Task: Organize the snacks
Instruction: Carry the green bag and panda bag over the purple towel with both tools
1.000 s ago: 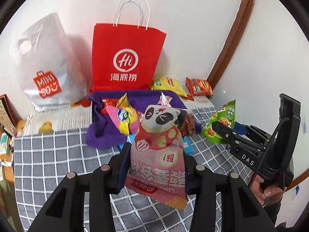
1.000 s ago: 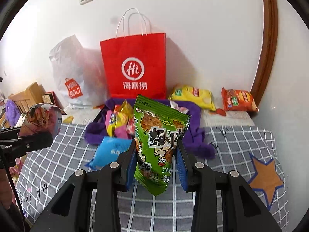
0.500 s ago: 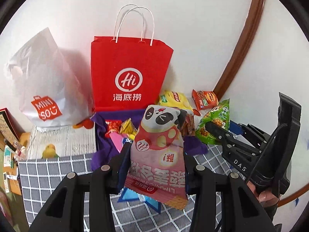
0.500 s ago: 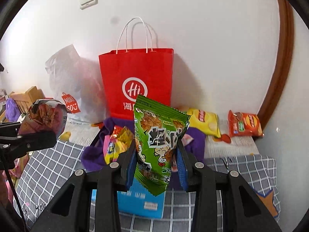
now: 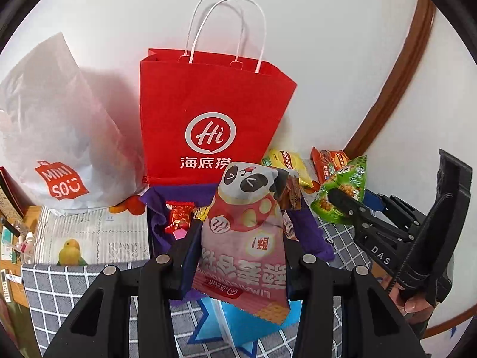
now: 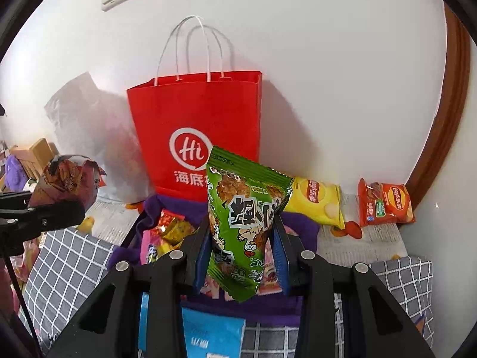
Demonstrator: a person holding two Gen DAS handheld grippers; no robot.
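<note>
Two snack packets are held up, one pink panda packet (image 5: 243,238) clamped in the left hand-held gripper (image 5: 241,256) and one green packet (image 6: 244,223) clamped in the right hand-held gripper (image 6: 243,253), with one red paper bag (image 5: 208,119) standing beyond both.

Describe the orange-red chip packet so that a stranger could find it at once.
Start at the tall red paper bag standing against the white wall. To its right two chip packets lie by the wall; the orange-red chip packet is the farther one, nearest the brown wooden trim. Its neighbour, the yellow chip packet, differs in colour.
</note>
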